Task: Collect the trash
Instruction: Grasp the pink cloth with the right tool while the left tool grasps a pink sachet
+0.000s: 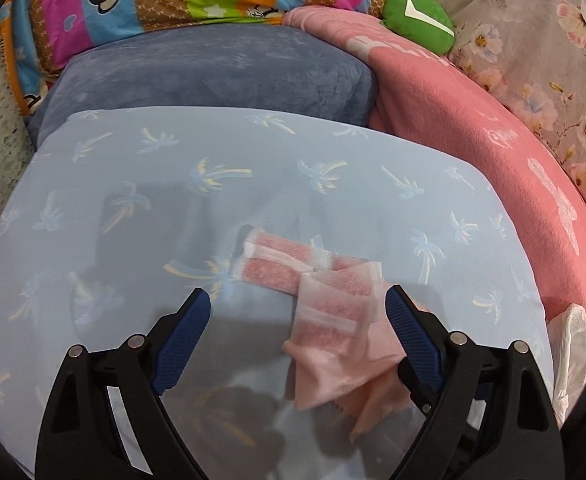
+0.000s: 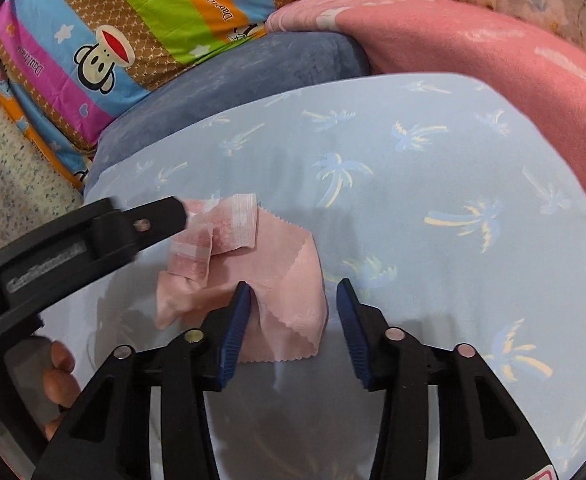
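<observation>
While both fingers gape, pink cloth [image 2: 289, 280] lies mid-sheet [image 2: 433, 200], edges far.

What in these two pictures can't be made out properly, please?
- White crumpled thing, left wrist view: cut off by the lens edge and the gripper arm; paper or bag, cannot tell.
- Pink cloth, right wrist view: its near part lies behind the right gripper.
- Wrapper, right wrist view: one end is hidden by the left gripper.
- Hand, right wrist view: blurred and mostly hidden.
</observation>
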`<action>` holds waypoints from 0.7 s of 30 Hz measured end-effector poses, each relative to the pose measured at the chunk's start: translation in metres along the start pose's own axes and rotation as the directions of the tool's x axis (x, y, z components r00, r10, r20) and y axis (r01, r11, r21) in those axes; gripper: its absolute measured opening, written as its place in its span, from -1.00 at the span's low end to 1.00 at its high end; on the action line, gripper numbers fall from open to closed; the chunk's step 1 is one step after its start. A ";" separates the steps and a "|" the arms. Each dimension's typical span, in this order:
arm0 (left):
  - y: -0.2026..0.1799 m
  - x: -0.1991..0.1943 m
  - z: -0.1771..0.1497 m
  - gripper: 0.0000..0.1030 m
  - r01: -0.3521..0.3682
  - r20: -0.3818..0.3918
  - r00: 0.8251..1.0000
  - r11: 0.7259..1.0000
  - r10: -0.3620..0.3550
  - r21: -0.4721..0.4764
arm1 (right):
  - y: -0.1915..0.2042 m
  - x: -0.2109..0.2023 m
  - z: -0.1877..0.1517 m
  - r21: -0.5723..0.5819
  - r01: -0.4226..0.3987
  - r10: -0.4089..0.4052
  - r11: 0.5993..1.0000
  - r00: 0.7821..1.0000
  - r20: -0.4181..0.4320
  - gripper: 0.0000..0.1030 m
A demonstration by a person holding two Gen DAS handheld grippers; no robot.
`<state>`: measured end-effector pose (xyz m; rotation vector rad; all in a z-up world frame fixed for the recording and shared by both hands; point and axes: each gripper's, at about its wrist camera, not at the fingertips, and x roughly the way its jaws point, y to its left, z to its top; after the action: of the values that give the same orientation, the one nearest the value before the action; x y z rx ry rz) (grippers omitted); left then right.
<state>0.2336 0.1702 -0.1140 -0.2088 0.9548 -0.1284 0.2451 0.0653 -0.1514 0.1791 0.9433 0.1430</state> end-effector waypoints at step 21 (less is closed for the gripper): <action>-0.024 -0.058 -0.008 -0.80 0.063 0.062 0.996 0.996 -0.067 0.068 | -0.027 -0.079 -0.018 0.028 -0.001 -0.001 1.000 0.997 0.084 -0.95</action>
<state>0.1933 0.1570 -0.0672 -0.1819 0.8785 -0.2119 0.1860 0.0251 -0.1049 0.2095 0.8624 0.1211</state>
